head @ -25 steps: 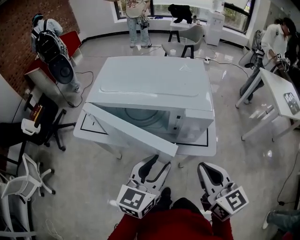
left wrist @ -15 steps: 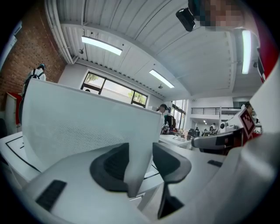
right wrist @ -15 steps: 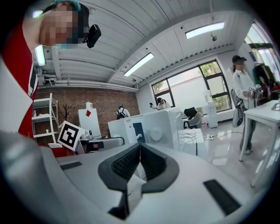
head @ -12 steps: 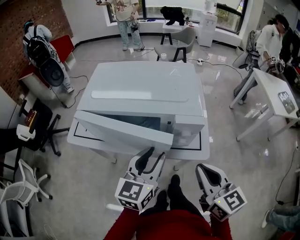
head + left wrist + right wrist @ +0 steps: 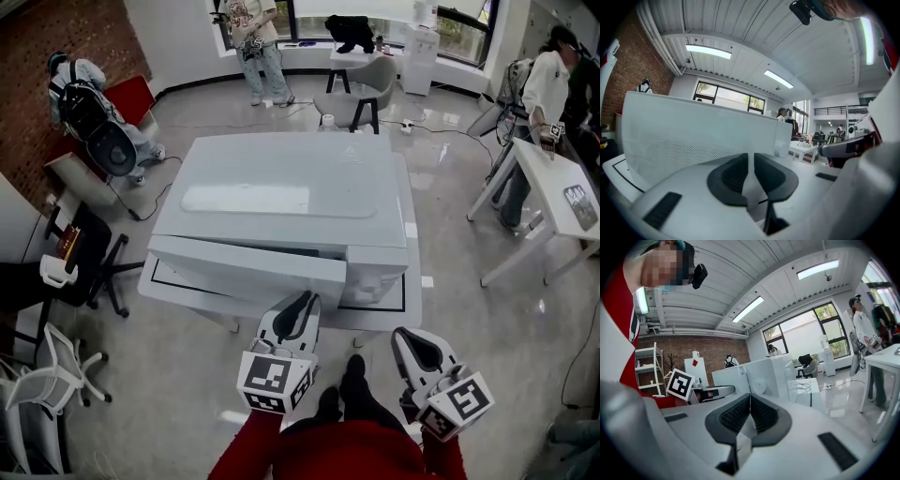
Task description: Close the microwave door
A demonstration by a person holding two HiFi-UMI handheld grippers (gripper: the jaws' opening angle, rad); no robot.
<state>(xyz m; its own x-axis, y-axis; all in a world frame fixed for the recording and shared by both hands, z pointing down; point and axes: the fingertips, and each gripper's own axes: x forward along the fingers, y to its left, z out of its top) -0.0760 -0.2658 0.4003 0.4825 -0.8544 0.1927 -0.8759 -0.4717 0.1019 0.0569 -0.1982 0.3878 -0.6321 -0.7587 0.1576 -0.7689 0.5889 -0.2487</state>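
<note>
A big white microwave (image 5: 281, 178) stands on a low white table (image 5: 412, 305). Its door (image 5: 244, 267) hangs slightly ajar, hinged at the left, almost flush with the front. My left gripper (image 5: 306, 300) is right at the door's lower right part; its jaws are closing, nearly together, with nothing between them. In the left gripper view the door (image 5: 693, 136) fills the space just ahead of the left gripper (image 5: 751, 157). My right gripper (image 5: 412, 335) hangs back from the table's front right, shut and empty. The right gripper view shows the microwave (image 5: 759, 376) beyond the right gripper (image 5: 750, 397).
A black office chair (image 5: 89, 267) and a white chair (image 5: 47, 375) stand at the left. A white desk (image 5: 562, 192) with a person beside it is at the right. A grey chair (image 5: 361, 80) and another person are beyond the microwave.
The microwave door swung from wide open to almost closed. My left gripper followed it forward and its jaws came together. The right gripper barely moved.
</note>
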